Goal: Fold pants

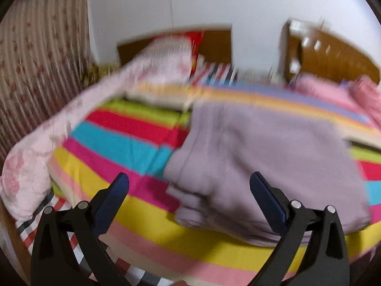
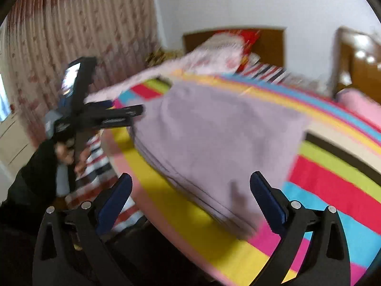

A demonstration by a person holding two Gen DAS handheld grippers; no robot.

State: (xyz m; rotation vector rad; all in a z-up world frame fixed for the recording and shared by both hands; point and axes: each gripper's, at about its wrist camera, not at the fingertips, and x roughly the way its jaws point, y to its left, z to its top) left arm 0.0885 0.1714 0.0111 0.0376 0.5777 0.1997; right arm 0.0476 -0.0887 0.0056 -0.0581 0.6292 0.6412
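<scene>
The lilac pants (image 1: 266,157) lie folded in a thick stack on the rainbow-striped bedspread (image 1: 123,140). They also show in the right wrist view (image 2: 214,133). My left gripper (image 1: 189,178) is open and empty, just above the stack's near left edge. It shows from the side in the right wrist view (image 2: 133,115), at the stack's left edge. My right gripper (image 2: 190,178) is open and empty, above the stack's near edge. Both views are blurred.
A pink floral quilt (image 1: 59,128) is bunched along the bed's left side. A wooden headboard (image 1: 214,43) and a wooden cabinet (image 1: 333,57) stand at the back wall. A pleated curtain (image 2: 71,35) hangs on the left. Pink bedding (image 1: 333,90) lies at the right.
</scene>
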